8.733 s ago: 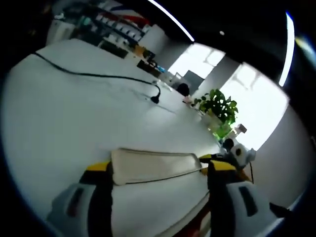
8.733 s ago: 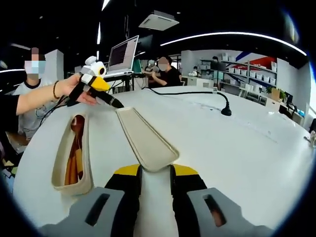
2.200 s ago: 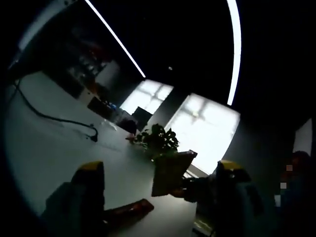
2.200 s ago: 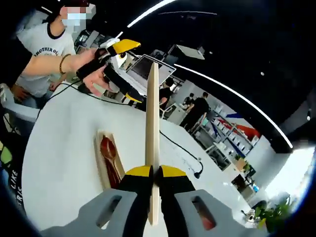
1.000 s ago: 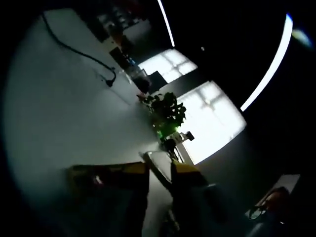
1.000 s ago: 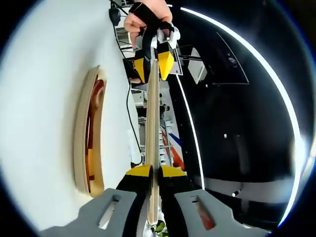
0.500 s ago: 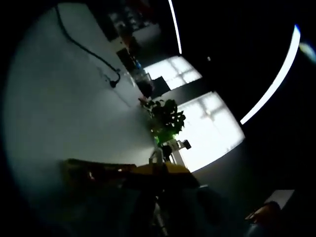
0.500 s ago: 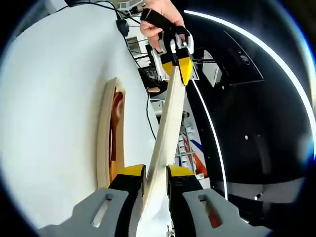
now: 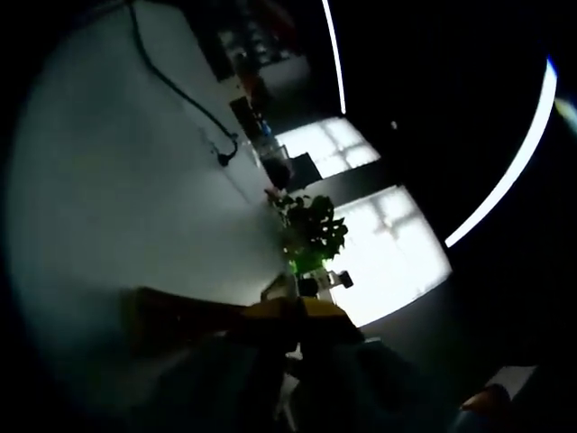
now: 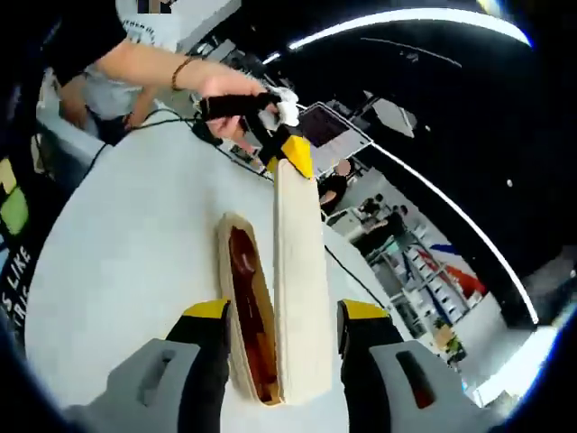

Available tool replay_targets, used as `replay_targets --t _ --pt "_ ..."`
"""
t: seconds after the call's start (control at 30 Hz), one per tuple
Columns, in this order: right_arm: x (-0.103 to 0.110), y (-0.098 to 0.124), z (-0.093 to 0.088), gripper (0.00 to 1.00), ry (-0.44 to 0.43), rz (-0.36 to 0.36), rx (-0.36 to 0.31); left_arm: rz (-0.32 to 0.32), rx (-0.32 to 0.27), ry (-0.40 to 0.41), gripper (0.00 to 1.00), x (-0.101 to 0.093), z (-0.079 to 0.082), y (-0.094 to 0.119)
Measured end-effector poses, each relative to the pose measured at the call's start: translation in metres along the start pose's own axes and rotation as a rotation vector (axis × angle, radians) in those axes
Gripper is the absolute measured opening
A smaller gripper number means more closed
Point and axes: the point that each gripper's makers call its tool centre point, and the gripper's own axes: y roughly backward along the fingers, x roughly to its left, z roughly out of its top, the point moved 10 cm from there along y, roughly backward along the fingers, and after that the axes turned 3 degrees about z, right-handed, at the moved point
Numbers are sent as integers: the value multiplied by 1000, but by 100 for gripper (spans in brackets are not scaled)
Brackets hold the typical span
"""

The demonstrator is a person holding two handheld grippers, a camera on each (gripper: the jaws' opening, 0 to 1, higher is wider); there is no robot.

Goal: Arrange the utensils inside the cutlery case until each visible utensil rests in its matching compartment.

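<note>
Right gripper (image 10: 279, 338) now spread wide, lid (image 10: 300, 298) released; 0.5 s ago pinched it. Lid lying tilted over cutlery case (image 10: 236, 298), which rests on white table (image 10: 135, 262), brown utensils (image 10: 248, 302) inside. Left gripper (image 10: 290, 155) at 12 o'clock, pressed onto lid's far end. Left gripper view dark; plant (image 9: 311, 230) at 1 o'clock.

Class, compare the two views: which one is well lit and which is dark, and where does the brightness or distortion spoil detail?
Left gripper view: underexposed, the window blown out behind the plant, the left gripper a murky shape. Right gripper view: evenly lit, the lid and case clear, though the fisheye bends the table edge.
</note>
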Motion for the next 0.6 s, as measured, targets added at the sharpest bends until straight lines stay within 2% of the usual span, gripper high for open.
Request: replay_targets --t 0.07,0.17,0.27,0.37,0.47,0.6 --pt "-13 -1 -3 52 -96 86 -71 2 9 3 3 -1 -2 -1" --pt "-26 -6 -11 50 -249 202 -103 8 0 16 3 2 -2 -4" --pt "-38 -9 -17 47 -351 202 -131 3 -5 32 3 6 -2 -6" --pt "-47 -7 -21 42 -431 189 -160 -2 16 54 3 8 -13 -6" --pt "-53 -6 -22 42 -442 173 -176 -5 0 75 3 14 -14 -1" --pt "-48 -6 -22 41 -461 179 -177 -15 -1 103 4 20 -12 4"
